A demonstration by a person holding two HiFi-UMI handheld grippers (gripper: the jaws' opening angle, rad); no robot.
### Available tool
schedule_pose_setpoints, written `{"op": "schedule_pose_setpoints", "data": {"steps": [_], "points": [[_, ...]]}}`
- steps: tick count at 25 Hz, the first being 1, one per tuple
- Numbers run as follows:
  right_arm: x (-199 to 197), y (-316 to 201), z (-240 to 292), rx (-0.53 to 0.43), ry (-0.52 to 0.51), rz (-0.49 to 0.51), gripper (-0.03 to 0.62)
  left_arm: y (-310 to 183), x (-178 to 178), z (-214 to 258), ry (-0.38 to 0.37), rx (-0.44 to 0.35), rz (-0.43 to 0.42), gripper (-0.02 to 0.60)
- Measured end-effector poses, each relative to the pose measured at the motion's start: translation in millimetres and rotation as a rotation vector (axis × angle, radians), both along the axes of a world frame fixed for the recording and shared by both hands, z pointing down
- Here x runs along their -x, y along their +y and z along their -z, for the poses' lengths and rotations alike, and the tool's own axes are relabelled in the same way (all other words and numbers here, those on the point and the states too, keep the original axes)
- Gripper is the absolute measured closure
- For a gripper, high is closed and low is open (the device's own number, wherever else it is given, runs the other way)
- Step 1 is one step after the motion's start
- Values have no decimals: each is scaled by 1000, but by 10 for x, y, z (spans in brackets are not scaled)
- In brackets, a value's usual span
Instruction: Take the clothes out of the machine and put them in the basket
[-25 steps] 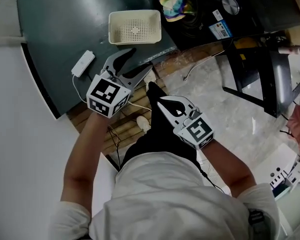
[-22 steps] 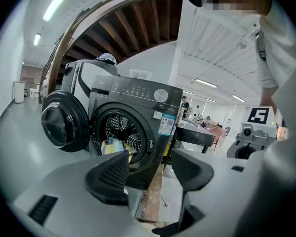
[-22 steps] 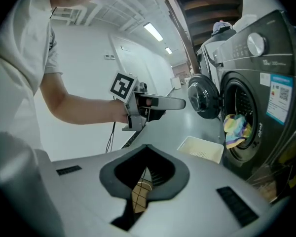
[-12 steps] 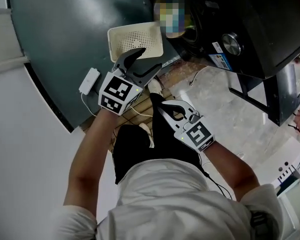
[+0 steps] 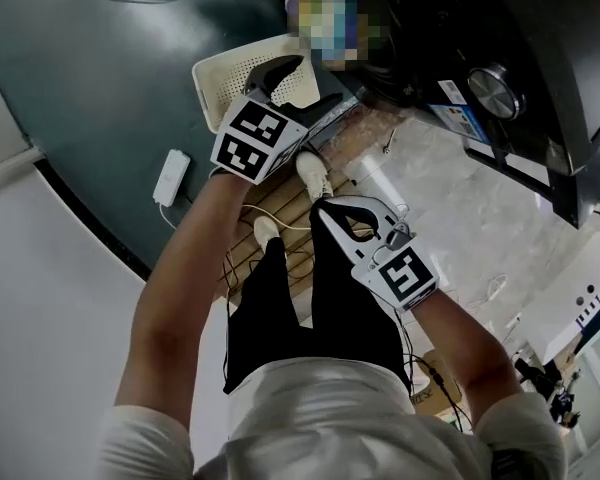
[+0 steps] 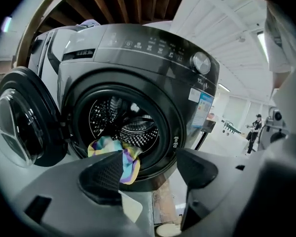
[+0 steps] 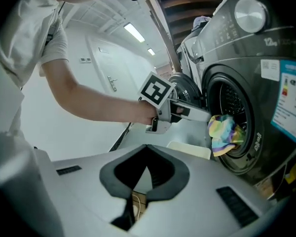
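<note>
A multicoloured cloth (image 6: 119, 154) hangs over the lower rim of the dark front-loading washing machine (image 6: 138, 58), whose door (image 6: 19, 127) stands swung out to the left. Below the opening, on the floor, is the cream basket (image 5: 215, 78). My left gripper (image 5: 302, 86) hovers over the basket's near corner and points at the drum. Its jaws have just been opening and nothing lies between them; the cloth (image 7: 224, 132) is still a short way ahead. My right gripper (image 5: 325, 208) hangs lower and nearer to me, over my legs. It is shut, tips touching, on nothing.
A white power strip (image 5: 168, 176) with its cable lies on the dark mat left of the basket. My shoes (image 5: 313, 175) stand on wooden slats in front of the machine. A black stand (image 5: 540, 158) is at the right. A person (image 6: 256, 127) stands far off.
The left gripper has moved forward from beside the power strip to over the basket's near corner, and its jaws stand wider. The right gripper has followed a little. The machine's opening is closer.
</note>
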State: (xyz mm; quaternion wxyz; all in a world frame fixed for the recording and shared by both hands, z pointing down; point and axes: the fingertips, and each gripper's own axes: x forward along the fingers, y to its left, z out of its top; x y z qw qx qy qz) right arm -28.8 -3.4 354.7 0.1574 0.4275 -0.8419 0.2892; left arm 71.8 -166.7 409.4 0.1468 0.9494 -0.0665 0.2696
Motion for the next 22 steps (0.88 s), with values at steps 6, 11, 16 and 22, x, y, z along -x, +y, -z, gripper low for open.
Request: {"op": "schedule_pose_setpoints", "data": {"steps": [6,11,16,22], "points": [[28,-59,-333,35,22,8,591,-253,-256,-480,-38,2,-17,217],[-85,-352,-598,115,36,38,591,-536,-484,-796,-59,15,-11,210],[-274,-751,-831,176,68,84,591,-706,-670,-1103,-91,15,-24,194],[-318,-1080,-927,204,125,184,591,-758,-830,-1311,-117,26,-49,164]]}}
